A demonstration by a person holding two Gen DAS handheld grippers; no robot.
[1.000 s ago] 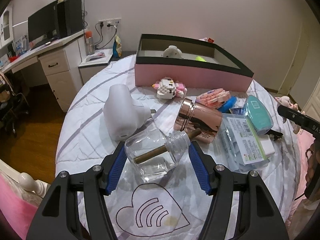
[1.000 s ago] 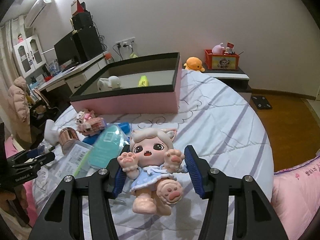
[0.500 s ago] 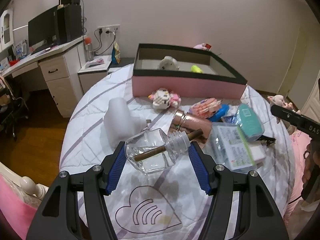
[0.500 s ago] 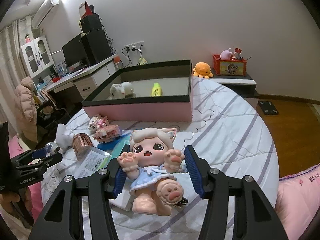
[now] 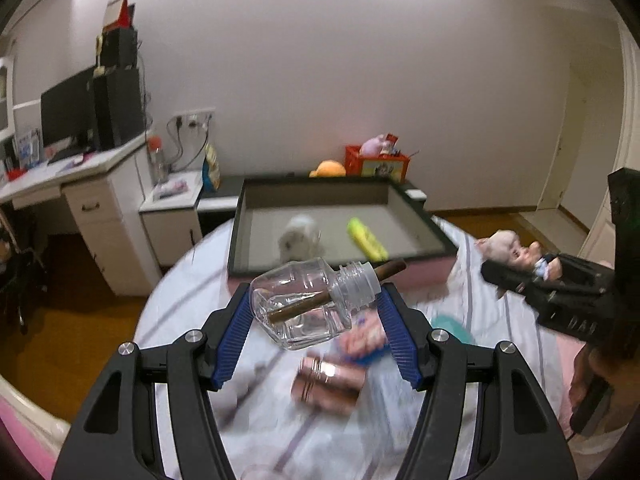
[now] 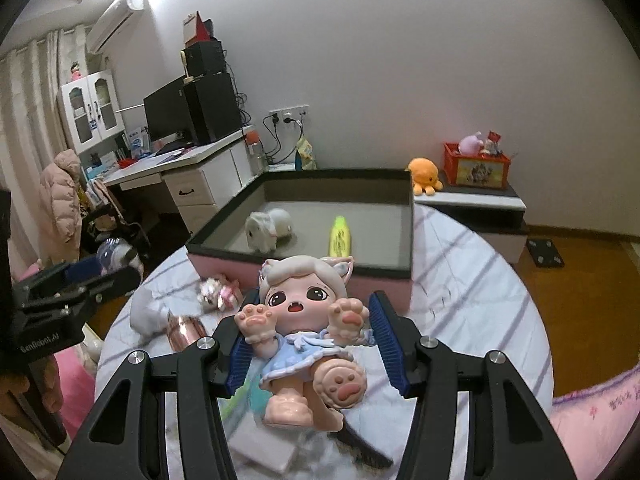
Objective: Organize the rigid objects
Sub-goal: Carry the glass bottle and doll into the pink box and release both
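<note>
The left gripper (image 5: 314, 320) is holding a clear glass bottle (image 5: 308, 304) clamped crosswise between its blue pads, the bottle lying on its side in the air above the bed (image 5: 192, 292), a brown stick (image 5: 390, 270) poking out of its threaded neck toward the right. The right gripper (image 6: 310, 342) is gripping a cat-eared doll (image 6: 308, 320) in a blue dress by the body, its paws raised and its face turned to the camera; in the left wrist view the same doll is showing at the right edge, above the quilt.

Ahead of both, a pink box with a dark rim (image 6: 410, 232) is sitting at the far edge of the bed, holding a white rabbit figure (image 6: 266, 228) near its middle and a yellow tube (image 6: 340, 236) just to the right of it. Below the bottle, a rose-gold canister (image 5: 328, 380) is lying on the striped quilt, blurred. A small pink-and-white block toy (image 6: 218, 292) is resting just in front of the box's near wall.
</note>
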